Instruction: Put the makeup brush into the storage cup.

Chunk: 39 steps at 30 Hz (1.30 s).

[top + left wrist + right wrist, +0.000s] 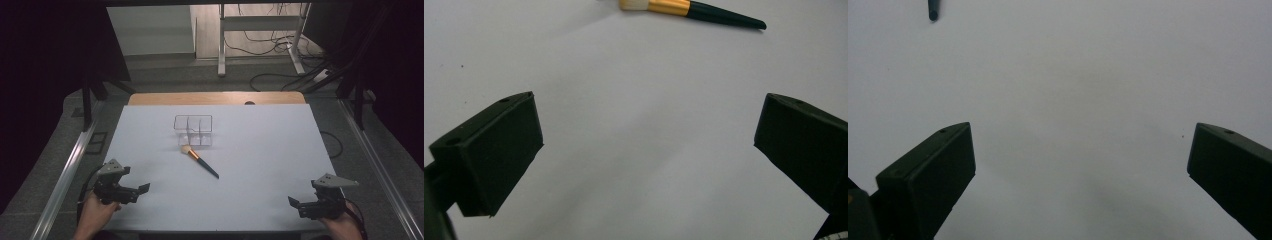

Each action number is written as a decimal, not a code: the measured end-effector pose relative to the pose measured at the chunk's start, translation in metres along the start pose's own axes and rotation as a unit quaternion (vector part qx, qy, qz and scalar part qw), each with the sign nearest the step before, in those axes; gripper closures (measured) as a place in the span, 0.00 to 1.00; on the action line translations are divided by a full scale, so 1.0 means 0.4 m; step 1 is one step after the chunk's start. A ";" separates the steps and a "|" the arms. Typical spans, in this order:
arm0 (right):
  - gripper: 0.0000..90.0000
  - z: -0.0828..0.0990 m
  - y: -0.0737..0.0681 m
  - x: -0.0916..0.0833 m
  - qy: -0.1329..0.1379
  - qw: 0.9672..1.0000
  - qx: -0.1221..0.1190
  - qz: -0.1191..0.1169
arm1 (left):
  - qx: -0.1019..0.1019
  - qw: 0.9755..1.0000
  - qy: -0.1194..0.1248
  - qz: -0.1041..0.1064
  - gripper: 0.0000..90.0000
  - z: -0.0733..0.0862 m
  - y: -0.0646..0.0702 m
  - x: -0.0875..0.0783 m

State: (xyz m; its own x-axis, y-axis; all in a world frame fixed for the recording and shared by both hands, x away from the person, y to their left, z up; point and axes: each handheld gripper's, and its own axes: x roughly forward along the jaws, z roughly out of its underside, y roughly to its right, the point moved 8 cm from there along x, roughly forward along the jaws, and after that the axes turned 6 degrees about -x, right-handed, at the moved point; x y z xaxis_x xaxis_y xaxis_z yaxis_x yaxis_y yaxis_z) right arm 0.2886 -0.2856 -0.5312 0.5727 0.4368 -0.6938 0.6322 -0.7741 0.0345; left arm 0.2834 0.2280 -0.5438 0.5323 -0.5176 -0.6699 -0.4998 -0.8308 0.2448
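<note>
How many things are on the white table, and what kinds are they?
Makeup brush: 1
Clear divided box: 1
Grippers, left gripper and right gripper, both open: 2
Total: 4

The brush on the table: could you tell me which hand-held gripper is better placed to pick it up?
Probably the left gripper: it sits a little nearer the brush, and its own view shows nearly the whole brush ahead of its open jaws. The right gripper, also open, faces just the handle tip.

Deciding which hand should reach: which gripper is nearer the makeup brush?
The left gripper: its view shows the whole makeup brush, while the right gripper sits farther off.
</note>
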 end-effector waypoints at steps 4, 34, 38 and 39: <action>0.00 0.001 0.000 0.001 -0.002 1.000 -0.001 0.000 | 0.006 1.000 -0.004 0.001 0.00 -0.009 0.001 0.007; 0.00 0.005 0.003 0.003 -0.007 1.000 -0.003 -0.001 | 0.044 0.998 -0.041 0.016 0.00 -0.095 0.018 0.082; 0.00 0.006 0.003 0.003 -0.007 1.000 -0.003 -0.002 | 0.051 0.997 -0.048 0.019 0.00 -0.112 0.021 0.093; 0.00 0.006 0.003 0.003 -0.008 1.000 -0.003 -0.002 | 0.054 0.997 -0.050 0.019 0.00 -0.115 0.021 0.094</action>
State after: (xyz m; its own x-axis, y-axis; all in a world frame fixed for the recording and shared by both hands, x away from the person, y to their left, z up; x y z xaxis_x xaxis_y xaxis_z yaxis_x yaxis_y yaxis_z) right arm 0.2890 -0.2870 -0.5336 0.5622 0.4329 -0.7046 0.6375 -0.7696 0.0358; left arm 0.3308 0.1919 -0.5346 0.4428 -0.5209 -0.7298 -0.5916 -0.7813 0.1988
